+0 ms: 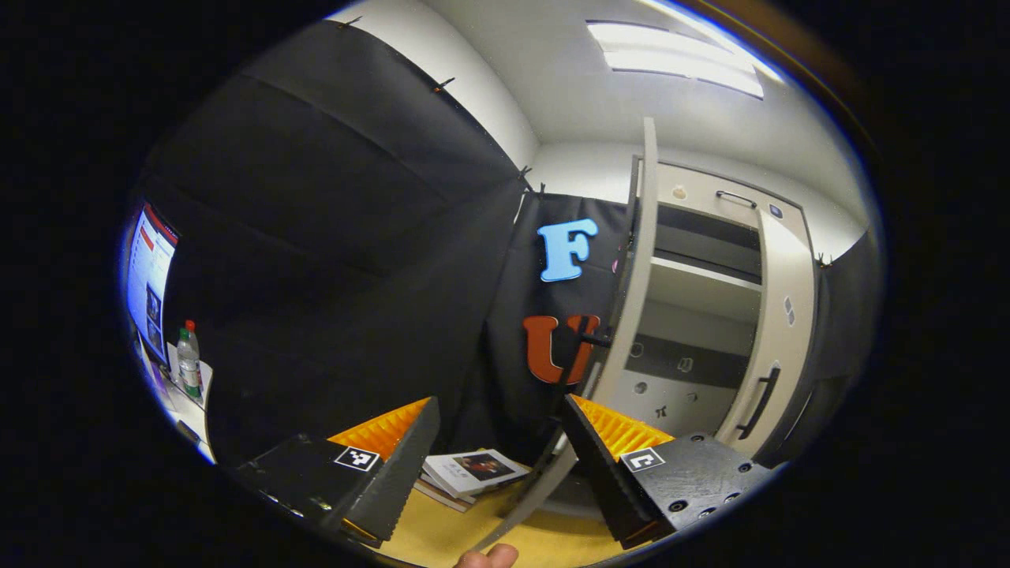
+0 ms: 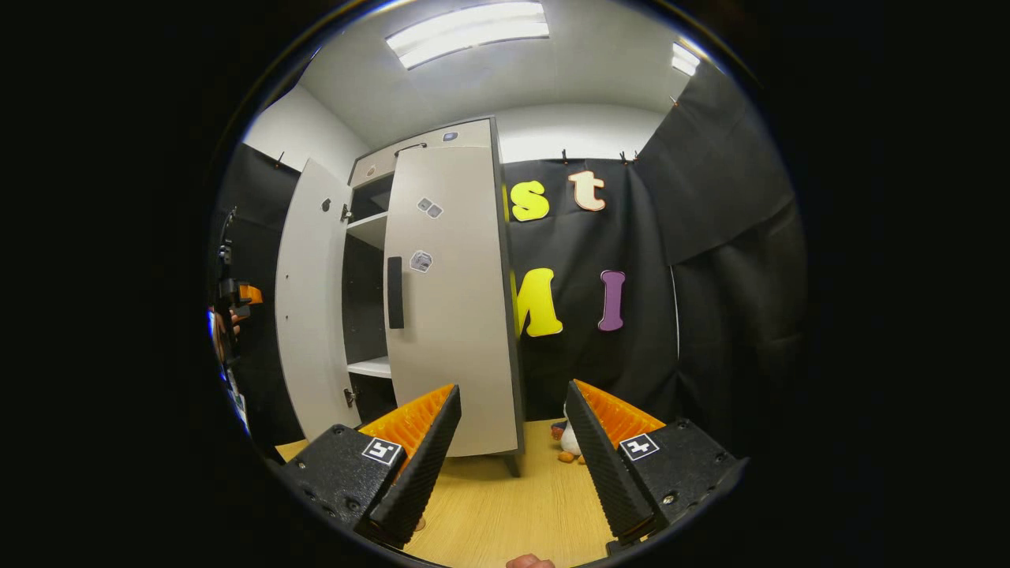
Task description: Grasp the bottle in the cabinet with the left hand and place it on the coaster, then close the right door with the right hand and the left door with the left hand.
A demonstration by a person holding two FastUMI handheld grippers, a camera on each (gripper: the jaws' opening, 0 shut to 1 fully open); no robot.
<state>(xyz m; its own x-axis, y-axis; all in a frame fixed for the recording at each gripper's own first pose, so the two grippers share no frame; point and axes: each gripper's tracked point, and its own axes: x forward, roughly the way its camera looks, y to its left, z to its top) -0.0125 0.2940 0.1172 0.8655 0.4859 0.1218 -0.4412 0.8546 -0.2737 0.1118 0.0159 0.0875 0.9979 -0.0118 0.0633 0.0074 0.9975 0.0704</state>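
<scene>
Looking forward from the left gripper view, the left gripper hangs in the air with its jaws spread wide and nothing between them. Beyond it, at about two o'clock, stands the cabinet, pale with dark edges. Its left door swings wide open, seen almost edge-on, while the right door, with a dark curved handle, covers its side of the front. The shelves visible through the gap hold no clear bottle that I can tell. A stack of magazines lies on the wooden table between the fingers. Far off at nine o'clock, a plastic bottle with a red cap stands upright on a side desk beside a lit screen; whether this is the task's bottle I cannot tell. In the right gripper view, the right gripper hovers above the table with its jaws also spread and empty. The cabinet rises at eleven o'clock, right door shut and left door open. A small penguin toy sits on the table just beside the cabinet's right foot.
</scene>
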